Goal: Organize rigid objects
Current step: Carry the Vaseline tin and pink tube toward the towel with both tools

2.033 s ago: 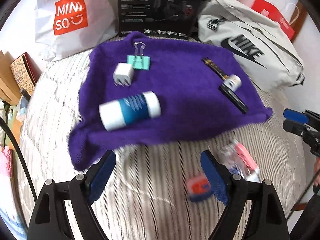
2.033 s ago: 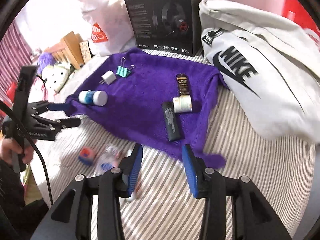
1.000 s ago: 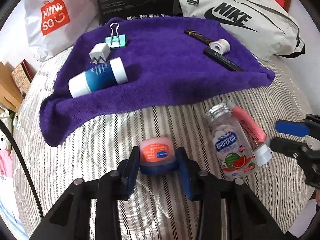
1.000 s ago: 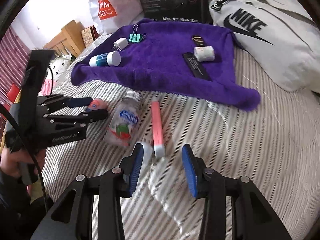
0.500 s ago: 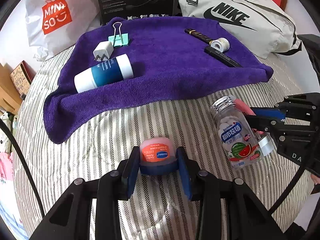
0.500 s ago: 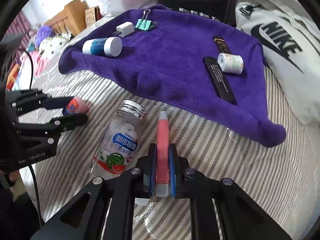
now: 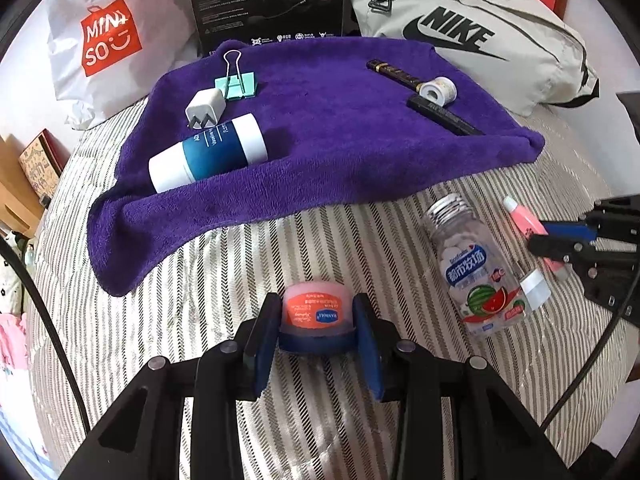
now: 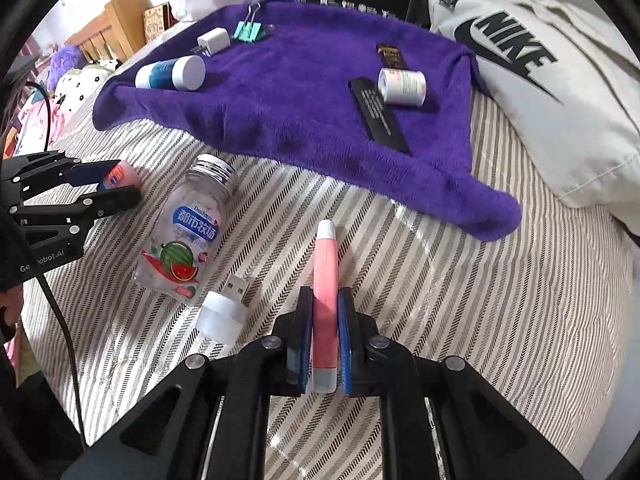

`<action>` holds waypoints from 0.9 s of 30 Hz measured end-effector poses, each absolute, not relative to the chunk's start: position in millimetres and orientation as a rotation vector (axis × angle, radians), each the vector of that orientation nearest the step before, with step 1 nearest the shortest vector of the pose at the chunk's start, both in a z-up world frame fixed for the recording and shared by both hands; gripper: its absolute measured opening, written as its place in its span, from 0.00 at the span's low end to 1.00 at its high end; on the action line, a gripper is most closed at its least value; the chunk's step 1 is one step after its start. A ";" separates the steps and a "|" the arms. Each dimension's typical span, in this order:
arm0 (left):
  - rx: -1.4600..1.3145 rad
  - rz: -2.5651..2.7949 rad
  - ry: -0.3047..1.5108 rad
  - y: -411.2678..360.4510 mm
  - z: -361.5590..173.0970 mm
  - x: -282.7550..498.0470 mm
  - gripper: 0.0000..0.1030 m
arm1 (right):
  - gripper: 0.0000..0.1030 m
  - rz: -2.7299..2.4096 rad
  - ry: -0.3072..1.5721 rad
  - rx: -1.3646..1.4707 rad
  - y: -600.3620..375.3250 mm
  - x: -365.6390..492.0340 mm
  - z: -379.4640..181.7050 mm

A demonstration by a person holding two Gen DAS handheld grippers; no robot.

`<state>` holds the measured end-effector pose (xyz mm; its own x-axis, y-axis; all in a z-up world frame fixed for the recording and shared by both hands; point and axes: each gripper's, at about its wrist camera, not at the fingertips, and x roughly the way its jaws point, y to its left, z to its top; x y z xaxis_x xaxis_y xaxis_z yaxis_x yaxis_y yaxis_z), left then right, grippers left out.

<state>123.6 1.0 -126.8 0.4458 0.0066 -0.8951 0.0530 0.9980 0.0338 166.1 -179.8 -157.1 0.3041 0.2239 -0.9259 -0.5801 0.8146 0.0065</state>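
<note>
My left gripper [image 7: 316,322] is shut on a small pink jar with a blue base [image 7: 317,312] on the striped bedcover; it shows in the right wrist view too [image 8: 118,176]. My right gripper [image 8: 325,312] is shut on a pink tube [image 8: 326,276], also seen in the left wrist view [image 7: 524,218]. A clear candy bottle with a watermelon label [image 8: 182,232] [image 7: 476,264] and a white USB plug [image 8: 224,312] lie between them. The purple towel [image 7: 340,132] [image 8: 300,92] holds a blue-and-white bottle [image 7: 208,152], white charger [image 7: 204,110], green binder clip [image 7: 236,82], white tape roll [image 8: 402,86] and black sticks [image 8: 378,114].
A Nike bag [image 7: 472,28], a black headset box [image 7: 268,0] and a Miniso bag [image 7: 108,36] stand behind the towel. Wooden furniture and soft toys [image 8: 76,64] lie off the bed's left side.
Both grippers came down from open over the bed; the left closed on the pink jar about a second ago, then the right closed on the pink tube. Both hold steady now.
</note>
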 end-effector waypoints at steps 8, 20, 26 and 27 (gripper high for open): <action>0.046 -0.061 1.091 5.2 -127.5 122.0 0.34 | 0.12 0.524 1.097 -0.344 -184.1 156.6 -157.7; 0.037 -0.071 1.105 11.4 -122.4 115.2 0.34 | 0.12 0.549 1.131 -0.332 -187.4 155.5 -157.4; 0.068 -0.055 1.102 8.6 -124.8 114.4 0.34 | 0.12 0.579 1.128 -0.322 -190.9 152.9 -157.8; 0.068 -0.060 1.106 7.8 -124.1 114.7 0.34 | 0.12 0.586 1.134 -0.304 -192.8 154.3 -157.6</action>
